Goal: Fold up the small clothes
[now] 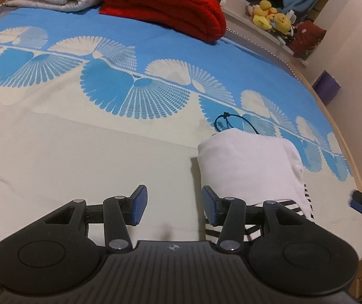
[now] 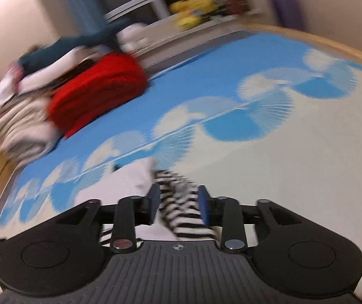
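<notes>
Your folded white garment [image 1: 246, 162] lies on the bed [image 1: 104, 167] over a striped piece [image 2: 183, 202], stacked to keep finished folds together; your left claw [image 1: 173, 205] stands half open beside it, holding nothing; your right claw [image 2: 179, 204] straddles the stripes, jaws apart, apparently not pinching, though blur hinders certainty.
</notes>
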Demonstrator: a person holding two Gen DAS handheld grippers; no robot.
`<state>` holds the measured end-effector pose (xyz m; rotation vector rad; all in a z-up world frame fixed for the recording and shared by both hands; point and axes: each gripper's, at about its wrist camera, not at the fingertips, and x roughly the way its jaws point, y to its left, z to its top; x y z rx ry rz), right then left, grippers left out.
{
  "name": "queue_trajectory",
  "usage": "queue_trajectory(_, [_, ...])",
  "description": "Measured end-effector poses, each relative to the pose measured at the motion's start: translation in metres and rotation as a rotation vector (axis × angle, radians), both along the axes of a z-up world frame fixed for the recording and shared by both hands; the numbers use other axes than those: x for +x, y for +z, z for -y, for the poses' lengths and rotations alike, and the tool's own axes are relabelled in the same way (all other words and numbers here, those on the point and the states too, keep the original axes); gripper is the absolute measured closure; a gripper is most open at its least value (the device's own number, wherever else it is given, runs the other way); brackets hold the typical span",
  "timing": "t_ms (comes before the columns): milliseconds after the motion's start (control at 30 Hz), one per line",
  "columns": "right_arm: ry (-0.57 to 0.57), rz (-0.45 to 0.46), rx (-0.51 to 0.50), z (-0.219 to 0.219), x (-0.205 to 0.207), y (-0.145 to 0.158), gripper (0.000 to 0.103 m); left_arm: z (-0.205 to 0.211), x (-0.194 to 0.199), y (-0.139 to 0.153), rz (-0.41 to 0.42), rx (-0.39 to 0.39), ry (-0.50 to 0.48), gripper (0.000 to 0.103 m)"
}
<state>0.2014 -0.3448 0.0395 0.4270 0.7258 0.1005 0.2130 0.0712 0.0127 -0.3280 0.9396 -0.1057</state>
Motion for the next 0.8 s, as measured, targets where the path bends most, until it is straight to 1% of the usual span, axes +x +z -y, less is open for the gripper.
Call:
queue_trajectory(33, [0.036,-0.029,0.016,-0.005,0.017,-0.01,0.054,0.0,0.0,-0.002,-0.004,0.001,0.004,0.051])
queue_trajectory(67, [0.05,-0.057,0.035,-0.007,0.027,-0.019,0.05,0.0,-0.001,-0.002,-0.007,0.001,0.008,0.051])
queue_trajectory(100, [0.047,-0.088,0.063,-0.01,0.037,-0.028,0.045,0.0,-0.001,-0.002,-0.01,0.001,0.01,0.051])
queue_trajectory(133, [0.023,-0.122,0.097,-0.011,0.049,-0.043,0.042,0.001,-0.001,-0.003,-0.011,0.002,0.012,0.051])
queue_trajectory(200, [0.005,-0.209,0.132,-0.015,0.066,-0.062,0.041,0.002,-0.001,-0.004,-0.012,-0.004,0.015,0.051])
queue_trajectory(233, [0.02,-0.218,0.155,-0.02,0.073,-0.067,0.041,0.003,0.0,-0.004,-0.012,-0.011,0.016,0.05])
queue_trajectory(267, [0.043,-0.21,0.179,-0.024,0.08,-0.071,0.042,0.004,0.001,-0.005,-0.014,-0.024,0.017,0.047])
queue_trajectory(300, [0.07,-0.218,0.19,-0.028,0.085,-0.075,0.043,0.006,0.002,-0.006,-0.016,-0.039,0.018,0.045])
queue_trajectory(333, [0.095,-0.231,0.191,-0.032,0.088,-0.078,0.043,0.008,0.002,-0.008,-0.019,-0.056,0.019,0.041])
queue_trajectory(367, [0.122,-0.244,0.181,-0.037,0.09,-0.08,0.045,0.012,0.004,-0.01,-0.026,-0.076,0.018,0.038])
queue_trajectory(400, [0.149,-0.255,0.154,-0.044,0.09,-0.08,0.053,0.016,0.005,-0.012,-0.034,-0.093,0.015,0.036])
queue_trajectory(433, [0.175,-0.254,0.112,-0.049,0.084,-0.08,0.058,0.02,0.006,-0.014,-0.043,-0.108,0.01,0.035])
queue_trajectory(467, [0.203,-0.239,0.054,-0.055,0.08,-0.074,0.069,0.026,0.008,-0.017,-0.055,-0.12,0.002,0.033])
queue_trajectory(500, [0.22,-0.217,0.012,-0.056,0.077,-0.069,0.087,0.031,0.009,-0.019,-0.065,-0.127,-0.004,0.031])
queue_trajectory(533, [0.221,-0.197,0.009,-0.053,0.077,-0.061,0.092,0.037,0.01,-0.022,-0.073,-0.133,-0.009,0.025])
queue_trajectory(567, [0.207,-0.173,0.04,-0.046,0.069,-0.055,0.097,0.042,0.011,-0.024,-0.078,-0.141,-0.016,0.024])
queue_trajectory(600, [0.189,-0.146,0.079,-0.036,0.066,-0.05,0.099,0.049,0.012,-0.026,-0.084,-0.15,-0.024,0.024])
queue_trajectory(667, [0.121,-0.022,0.168,-0.012,0.049,-0.025,0.099,0.061,0.012,-0.029,-0.091,-0.167,-0.047,0.022])
queue_trajectory(733, [0.077,0.083,0.204,0.008,0.031,-0.005,0.101,0.075,0.01,-0.031,-0.093,-0.166,-0.085,0.017])
queue_trajectory(767, [0.062,0.085,0.197,0.014,0.026,-0.004,0.101,0.082,0.009,-0.032,-0.093,-0.157,-0.105,0.017])
queue_trajectory(800, [0.039,0.043,0.177,0.019,0.028,-0.011,0.101,0.089,0.008,-0.033,-0.092,-0.148,-0.125,0.017])
